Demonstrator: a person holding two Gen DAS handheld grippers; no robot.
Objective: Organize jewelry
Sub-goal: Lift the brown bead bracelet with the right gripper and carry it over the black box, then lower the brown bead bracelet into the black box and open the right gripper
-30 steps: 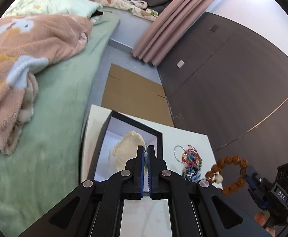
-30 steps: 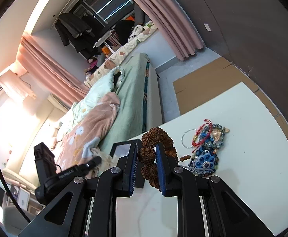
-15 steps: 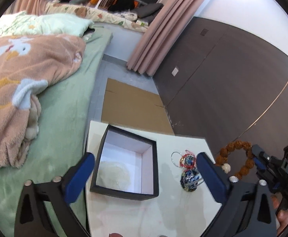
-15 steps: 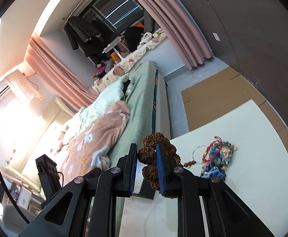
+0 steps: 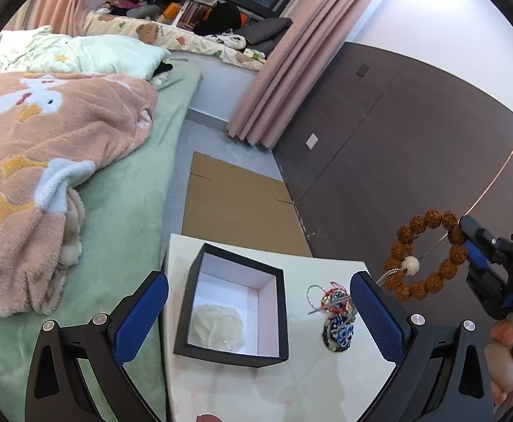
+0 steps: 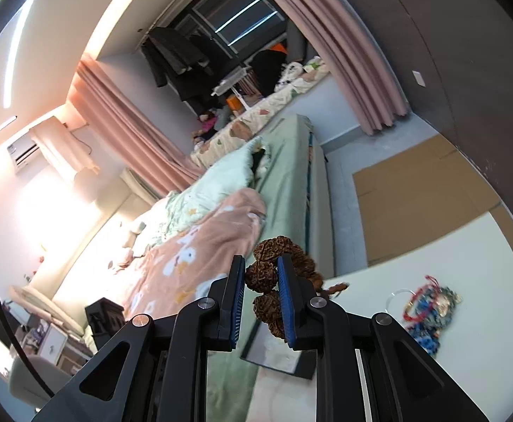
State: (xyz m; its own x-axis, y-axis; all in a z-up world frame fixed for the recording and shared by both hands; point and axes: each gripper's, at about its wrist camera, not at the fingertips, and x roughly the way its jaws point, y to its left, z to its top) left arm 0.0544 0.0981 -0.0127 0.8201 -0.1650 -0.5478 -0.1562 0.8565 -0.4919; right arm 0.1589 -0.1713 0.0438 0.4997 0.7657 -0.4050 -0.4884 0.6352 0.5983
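A black open box point(image 5: 233, 304) with a white inside stands on the white table point(image 5: 291, 387) and holds a cream pouch point(image 5: 216, 327). A pile of red, blue and silver jewelry point(image 5: 335, 314) lies right of the box; it also shows in the right wrist view point(image 6: 428, 313). My left gripper point(image 5: 258, 302) is open and empty, raised above the box. My right gripper point(image 6: 261, 281) is shut on a brown bead bracelet point(image 6: 267, 276), held in the air right of the table; the bracelet point(image 5: 421, 263) with a white bead shows in the left wrist view.
A bed with a green sheet point(image 5: 122, 211) and a pink blanket point(image 5: 45, 147) lies left of the table. A cardboard sheet point(image 5: 235, 204) lies on the floor behind the table. A dark wall point(image 5: 397, 161) stands to the right.
My left gripper has opened wide, let go of the cream pouch, which now lies in the box, and pulled back and up. My right gripper has lifted the bracelet higher.
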